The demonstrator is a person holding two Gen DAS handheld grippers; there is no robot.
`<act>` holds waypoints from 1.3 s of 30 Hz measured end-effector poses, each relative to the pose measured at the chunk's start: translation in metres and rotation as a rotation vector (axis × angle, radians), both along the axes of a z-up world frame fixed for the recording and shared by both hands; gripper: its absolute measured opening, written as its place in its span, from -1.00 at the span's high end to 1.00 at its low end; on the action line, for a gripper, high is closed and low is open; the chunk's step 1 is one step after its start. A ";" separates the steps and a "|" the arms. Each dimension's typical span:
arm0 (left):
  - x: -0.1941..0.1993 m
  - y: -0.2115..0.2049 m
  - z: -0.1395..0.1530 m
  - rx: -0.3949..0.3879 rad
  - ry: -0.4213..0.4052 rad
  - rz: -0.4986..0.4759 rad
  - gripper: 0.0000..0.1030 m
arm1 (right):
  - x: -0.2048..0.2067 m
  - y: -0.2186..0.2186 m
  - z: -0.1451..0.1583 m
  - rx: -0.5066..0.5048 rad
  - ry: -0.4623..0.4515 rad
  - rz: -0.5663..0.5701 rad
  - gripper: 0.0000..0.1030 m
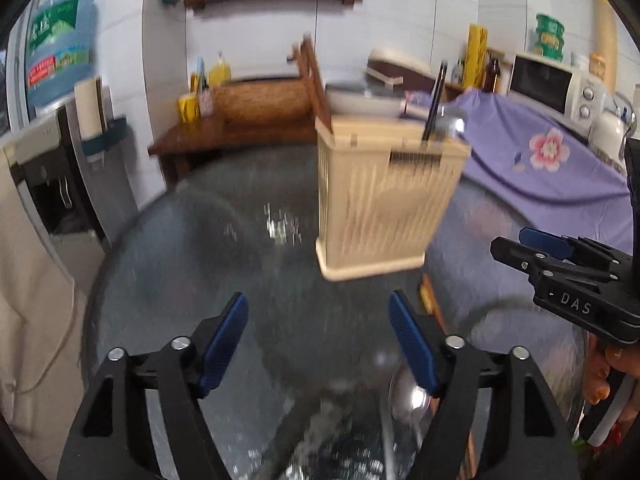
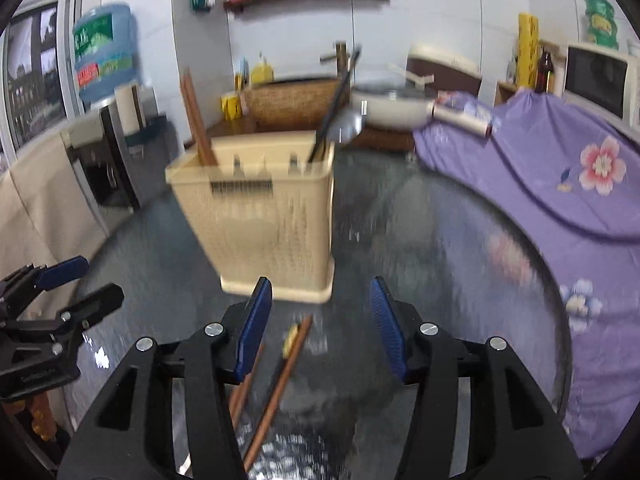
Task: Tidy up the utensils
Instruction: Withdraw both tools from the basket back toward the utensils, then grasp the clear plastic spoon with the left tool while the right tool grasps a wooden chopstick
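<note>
The round glass counter [image 2: 420, 216] curves away at the right of the right wrist view, where a purple flowered cloth [image 2: 560, 168] hangs over its edge; bare glass lies open to the right of the beige utensil holder [image 2: 264, 216], which stands at frame centre.

The right gripper [image 2: 320, 320] is spread with nothing pinched. Two brown chopsticks [image 2: 280, 384] lie on the glass below it, between its blue pads.

The left gripper [image 1: 320, 344] is also spread and empty. One metal spoon [image 1: 408, 396] lies at lower right of the left wrist view, just beside its right pad.

In the holder stand one pair of brown chopsticks [image 2: 198, 120] at its left end, and one dark-handled ladle [image 2: 340, 108] at its right end.

Behind are a wooden side table, a woven basket [image 2: 296, 104], one pan, a water jug at upper left and a wall shelf of bottles along the top. Both views are blurred.
</note>
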State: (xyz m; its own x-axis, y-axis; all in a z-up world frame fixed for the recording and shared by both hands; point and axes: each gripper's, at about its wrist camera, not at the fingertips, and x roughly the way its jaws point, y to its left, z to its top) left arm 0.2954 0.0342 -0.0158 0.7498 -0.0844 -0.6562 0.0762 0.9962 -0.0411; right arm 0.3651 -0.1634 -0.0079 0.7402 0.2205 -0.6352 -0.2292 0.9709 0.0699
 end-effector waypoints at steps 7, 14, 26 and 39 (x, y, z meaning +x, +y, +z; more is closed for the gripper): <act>-0.020 0.000 -0.044 -0.014 0.118 -0.003 0.05 | -0.025 0.012 -0.063 0.009 0.158 0.008 0.13; -0.029 -0.011 -0.059 -0.039 0.156 -0.039 0.19 | -0.038 0.023 -0.084 0.005 0.217 -0.004 0.24; -0.035 -0.026 -0.068 -0.048 0.184 -0.073 0.22 | -0.047 0.029 -0.091 -0.019 0.254 0.000 0.40; -0.041 -0.037 -0.075 -0.031 0.201 -0.099 0.25 | -0.045 0.016 -0.090 -0.047 0.256 -0.018 0.50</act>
State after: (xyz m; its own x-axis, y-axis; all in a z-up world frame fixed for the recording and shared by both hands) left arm 0.2539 -0.0031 -0.0911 0.5913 -0.1735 -0.7876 0.1607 0.9824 -0.0957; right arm 0.3199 -0.1478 -0.0978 0.5573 0.1742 -0.8118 -0.1921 0.9783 0.0781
